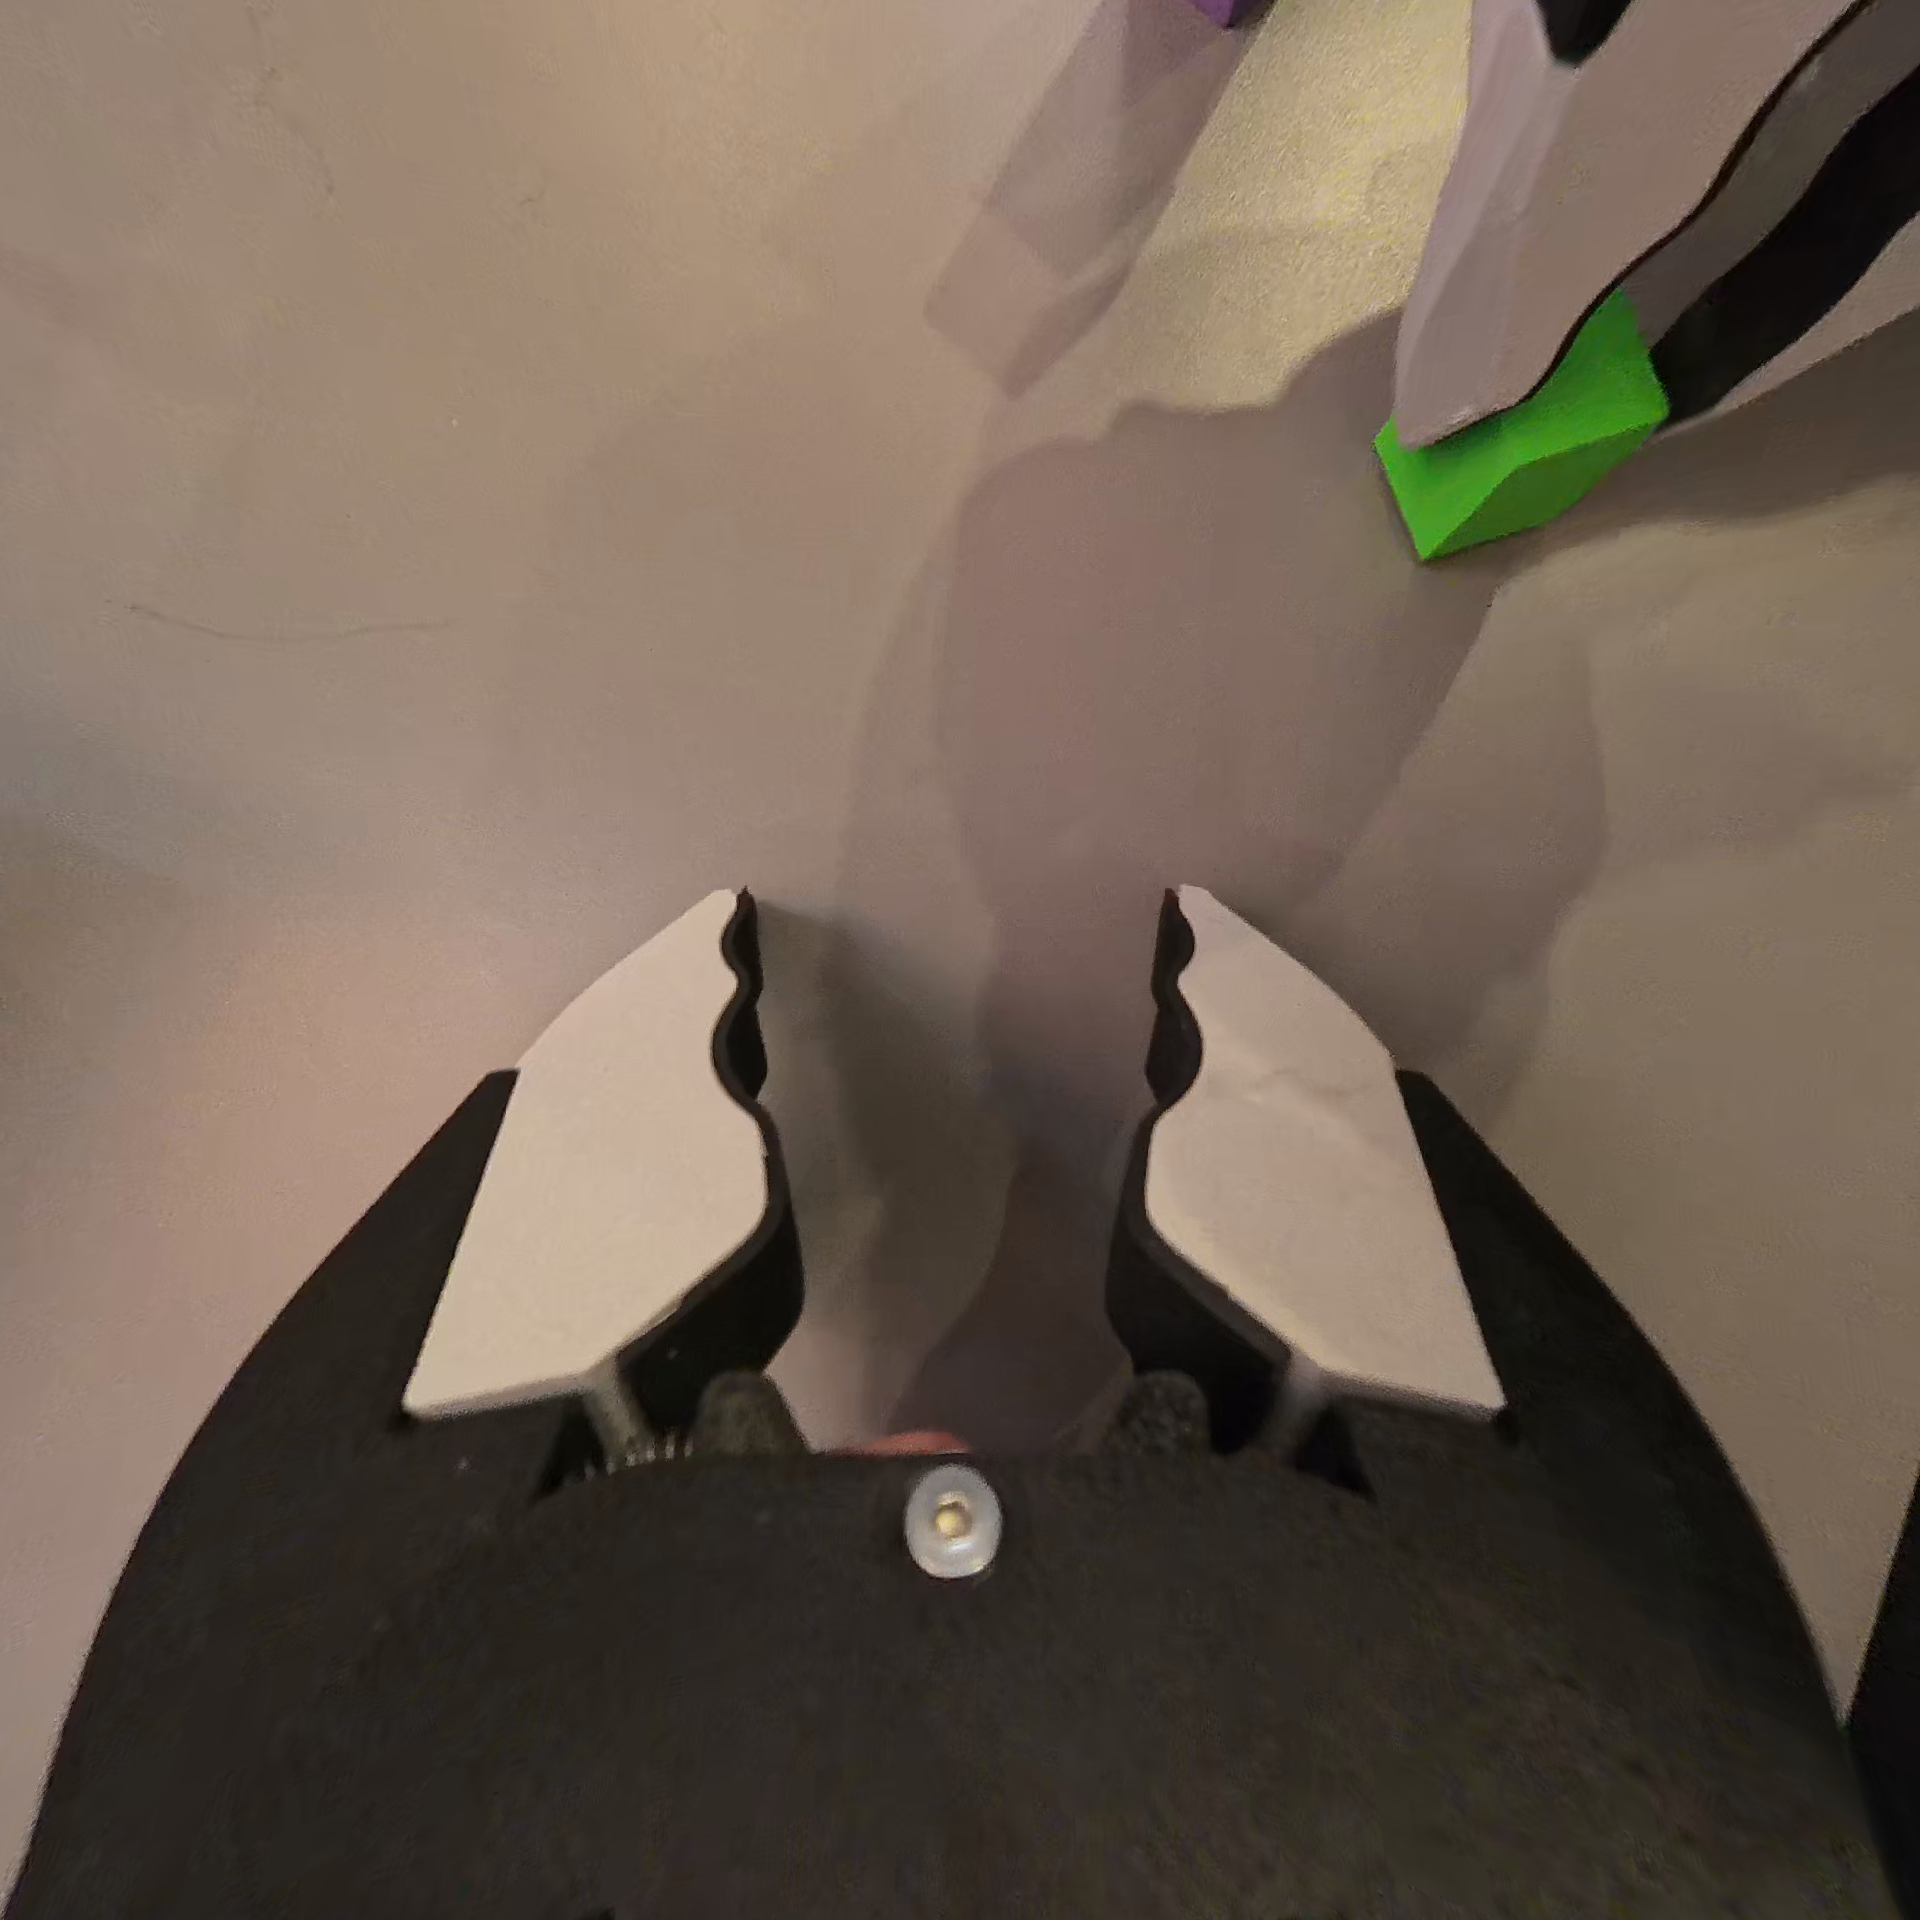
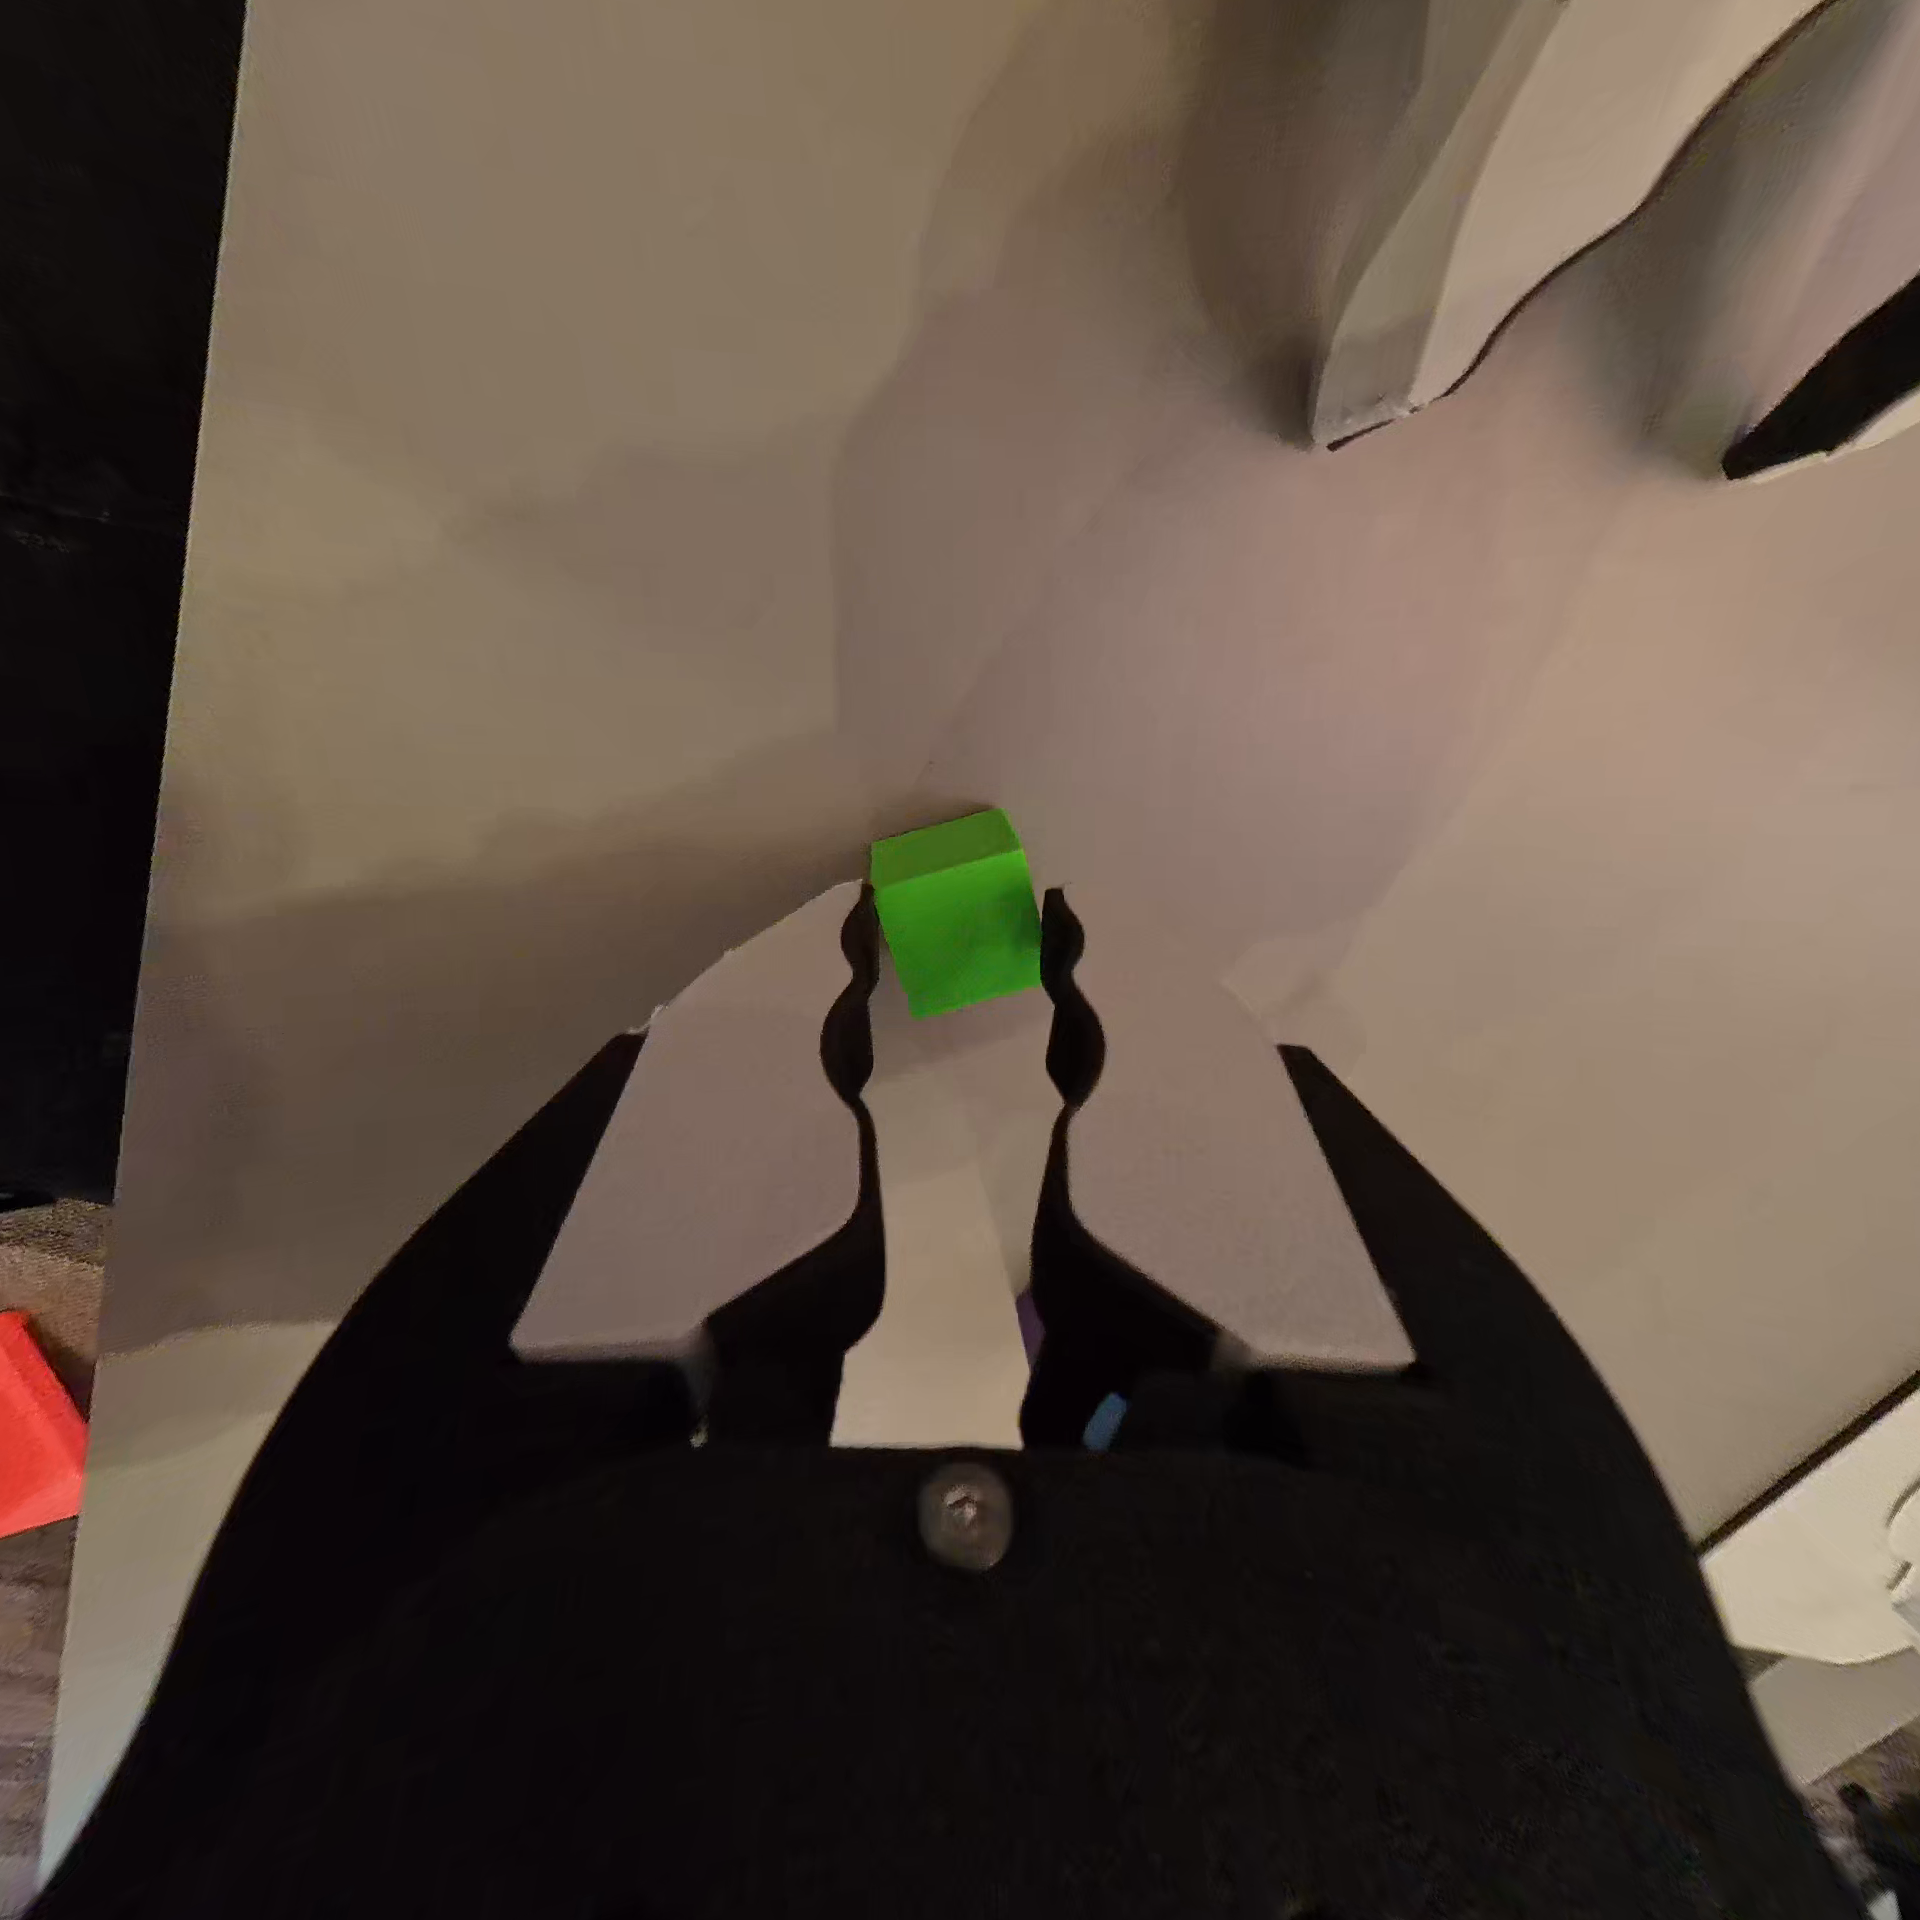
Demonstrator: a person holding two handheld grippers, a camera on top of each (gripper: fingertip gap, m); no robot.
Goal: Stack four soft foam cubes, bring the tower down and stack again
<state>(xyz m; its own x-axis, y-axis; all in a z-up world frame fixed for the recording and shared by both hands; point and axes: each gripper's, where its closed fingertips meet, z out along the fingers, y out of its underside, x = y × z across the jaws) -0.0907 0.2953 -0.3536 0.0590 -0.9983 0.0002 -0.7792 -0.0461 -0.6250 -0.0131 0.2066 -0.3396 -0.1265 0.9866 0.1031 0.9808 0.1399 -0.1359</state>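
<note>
Surroundings: a pale table, a dark backdrop, floor and a few stray items.

The table (image 2: 623, 416) has a plain, pale beige top, faintly scuffed and crossed by soft shadows. Beyond its left edge the backdrop (image 2: 94, 520) is dark, almost black. Below that, off the same edge, lies a strip of grey-brown floor (image 2: 52, 1247) bearing a red item (image 2: 31, 1434), only partly in view. Past the table's lower right corner a white surface (image 2: 1808, 1579) shows; what it is cannot be told.
</note>
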